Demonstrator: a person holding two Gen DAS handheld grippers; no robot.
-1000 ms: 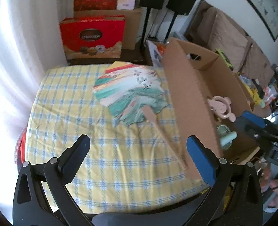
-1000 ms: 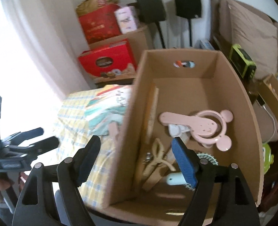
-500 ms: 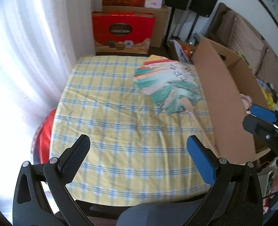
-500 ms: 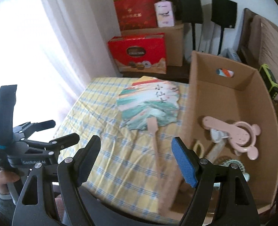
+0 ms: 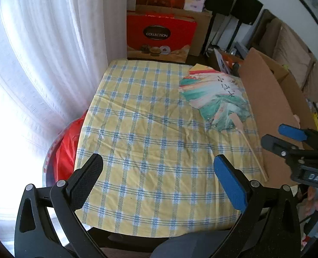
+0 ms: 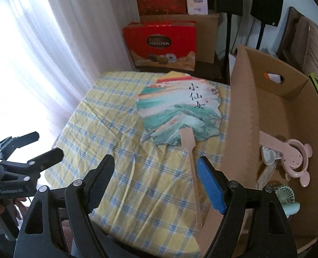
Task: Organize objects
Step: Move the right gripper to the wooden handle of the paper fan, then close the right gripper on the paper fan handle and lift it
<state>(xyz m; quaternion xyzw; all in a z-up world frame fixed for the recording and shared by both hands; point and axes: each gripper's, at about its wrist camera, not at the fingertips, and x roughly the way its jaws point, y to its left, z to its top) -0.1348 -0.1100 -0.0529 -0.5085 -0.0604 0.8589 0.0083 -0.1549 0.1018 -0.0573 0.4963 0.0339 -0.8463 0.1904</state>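
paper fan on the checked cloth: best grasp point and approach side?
Probably the wooden handle of the paper fan, not the thin flat leaf. It lies flat, pointing toward the open right gripper, which could straddle it across its width. The cardboard box wall crowds the right side, so come from above.

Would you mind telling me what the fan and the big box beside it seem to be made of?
The fan: apparently printed paper or thin card, matte, lying flat, with a pale wooden-looking handle. The box: plain brown cardboard, matte, with a serrated cut top edge.
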